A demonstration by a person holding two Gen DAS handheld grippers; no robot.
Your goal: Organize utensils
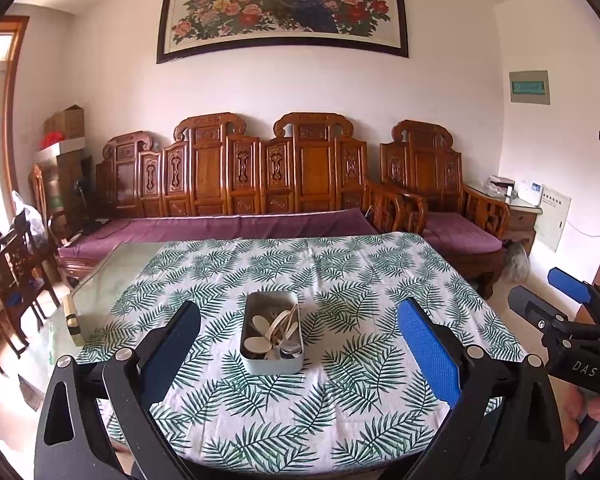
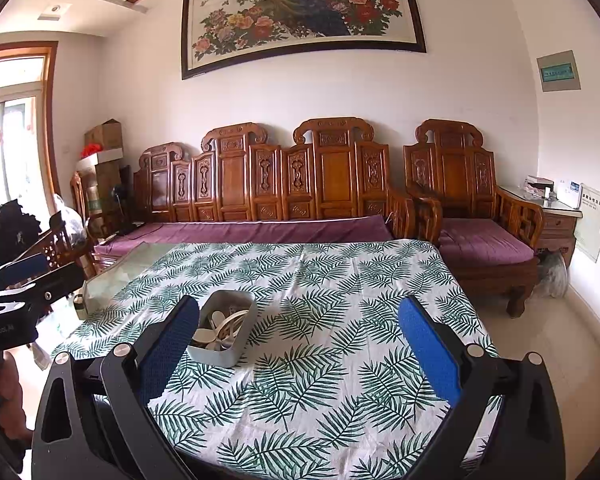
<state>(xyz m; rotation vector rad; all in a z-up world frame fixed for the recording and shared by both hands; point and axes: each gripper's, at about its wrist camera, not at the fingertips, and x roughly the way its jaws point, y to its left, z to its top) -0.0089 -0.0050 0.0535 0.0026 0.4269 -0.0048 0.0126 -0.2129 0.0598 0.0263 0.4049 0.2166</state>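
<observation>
Ahead, utensil box (image 1: pixel 272 330) centred beyond left gripper (image 1: pixel 300 344), both grippers wide apart, holding nothing.

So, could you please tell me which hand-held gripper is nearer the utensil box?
The left hand-held gripper: the box sits centred between its fingers, but off-centre for the right one.

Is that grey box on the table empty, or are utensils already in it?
Not empty. The grey box stands upright with no lid, holding a jumble of pale spoons and other utensils. Exact count: cannot tell.
</observation>
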